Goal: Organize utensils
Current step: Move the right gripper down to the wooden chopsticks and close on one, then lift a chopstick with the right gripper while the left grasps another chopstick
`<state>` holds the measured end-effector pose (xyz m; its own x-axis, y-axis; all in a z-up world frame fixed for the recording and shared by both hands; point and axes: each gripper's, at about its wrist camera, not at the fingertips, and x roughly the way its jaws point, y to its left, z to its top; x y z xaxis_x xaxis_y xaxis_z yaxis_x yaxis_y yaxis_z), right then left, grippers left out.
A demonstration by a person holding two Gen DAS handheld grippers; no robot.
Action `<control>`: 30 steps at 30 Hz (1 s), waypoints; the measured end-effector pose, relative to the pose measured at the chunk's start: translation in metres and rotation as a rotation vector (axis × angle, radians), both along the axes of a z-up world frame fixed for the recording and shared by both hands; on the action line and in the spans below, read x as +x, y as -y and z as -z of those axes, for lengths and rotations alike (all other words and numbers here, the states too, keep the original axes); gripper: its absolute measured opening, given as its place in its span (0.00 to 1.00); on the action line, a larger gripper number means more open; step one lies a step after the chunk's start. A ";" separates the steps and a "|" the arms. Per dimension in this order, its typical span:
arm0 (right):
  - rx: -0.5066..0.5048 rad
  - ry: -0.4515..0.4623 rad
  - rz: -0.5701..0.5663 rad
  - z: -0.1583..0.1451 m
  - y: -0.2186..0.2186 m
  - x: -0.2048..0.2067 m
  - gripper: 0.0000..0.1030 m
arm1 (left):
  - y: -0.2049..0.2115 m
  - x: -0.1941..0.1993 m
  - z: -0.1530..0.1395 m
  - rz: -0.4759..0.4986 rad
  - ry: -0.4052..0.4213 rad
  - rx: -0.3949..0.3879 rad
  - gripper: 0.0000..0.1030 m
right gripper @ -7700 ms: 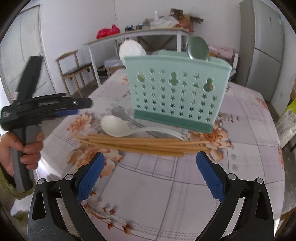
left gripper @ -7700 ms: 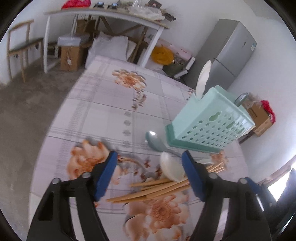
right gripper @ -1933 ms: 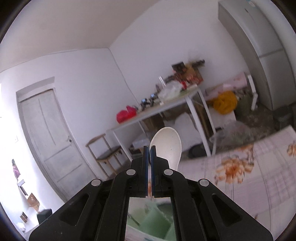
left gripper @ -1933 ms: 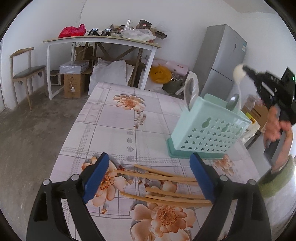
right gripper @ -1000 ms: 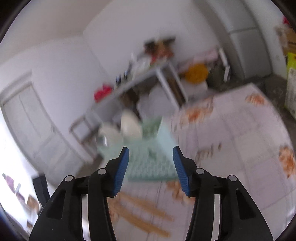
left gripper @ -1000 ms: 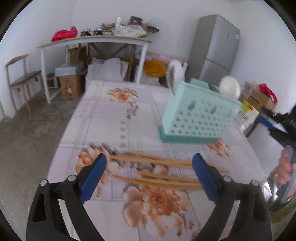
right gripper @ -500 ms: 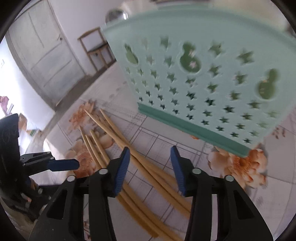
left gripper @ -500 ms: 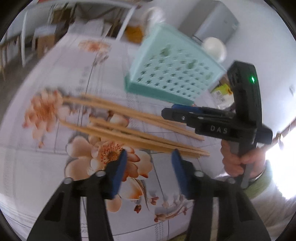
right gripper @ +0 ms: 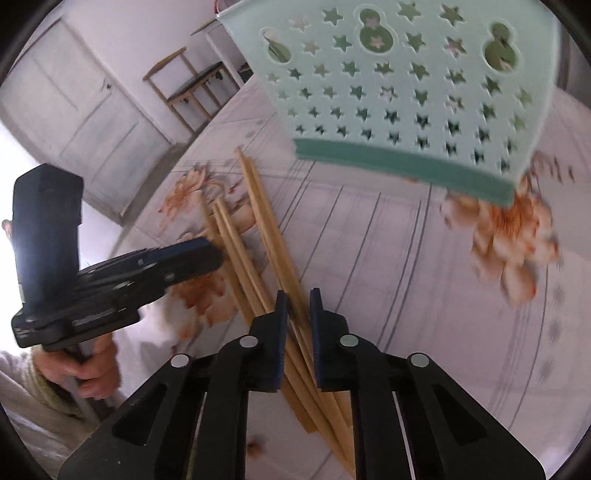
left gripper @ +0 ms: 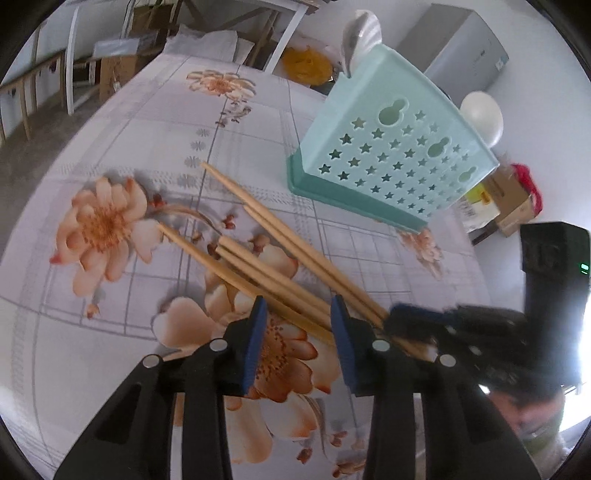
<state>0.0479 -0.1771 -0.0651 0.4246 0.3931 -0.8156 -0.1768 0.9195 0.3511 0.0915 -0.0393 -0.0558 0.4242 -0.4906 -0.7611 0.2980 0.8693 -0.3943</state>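
Observation:
Several wooden chopsticks (left gripper: 280, 254) lie in a loose bundle on the floral tablecloth, also in the right wrist view (right gripper: 258, 236). My left gripper (left gripper: 295, 310) is low over their near ends, jaws partly closed around several of them with a gap left. My right gripper (right gripper: 295, 295) straddles one or two chopsticks, jaws narrow, not clearly clamped; it shows in the left wrist view (left gripper: 417, 317). A mint green utensil basket (left gripper: 391, 155) stands behind, holding a metal spoon (left gripper: 360, 29) and a white spoon (left gripper: 482, 116).
The tablecloth (left gripper: 122, 140) stretches far and left. The basket (right gripper: 406, 88) fills the top of the right wrist view. A wooden chair (right gripper: 192, 85) and a door (right gripper: 74, 110) stand beyond the table. A fridge (left gripper: 458, 48) and cardboard boxes (left gripper: 509, 203) are at the right.
Both grippers dropped down onto the chopsticks and narrowed their jaws around them. The right gripper came in from the right, close beside the left one.

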 end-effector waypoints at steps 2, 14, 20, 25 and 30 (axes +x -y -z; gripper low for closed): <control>0.044 -0.018 0.018 0.003 -0.005 -0.009 0.08 | 0.004 -0.002 -0.003 0.015 0.031 0.044 0.34; 0.086 -0.036 0.176 0.009 0.012 -0.036 0.06 | 0.015 -0.005 0.000 0.050 0.135 0.231 0.34; 0.089 -0.027 0.258 0.010 0.031 -0.041 0.09 | 0.013 -0.013 0.001 0.041 0.164 0.262 0.34; 0.110 -0.023 0.273 0.010 0.039 -0.046 0.09 | 0.020 -0.020 -0.001 0.061 0.225 0.340 0.34; 0.116 -0.017 0.278 0.009 0.042 -0.050 0.09 | 0.011 -0.017 0.002 0.046 0.201 0.363 0.33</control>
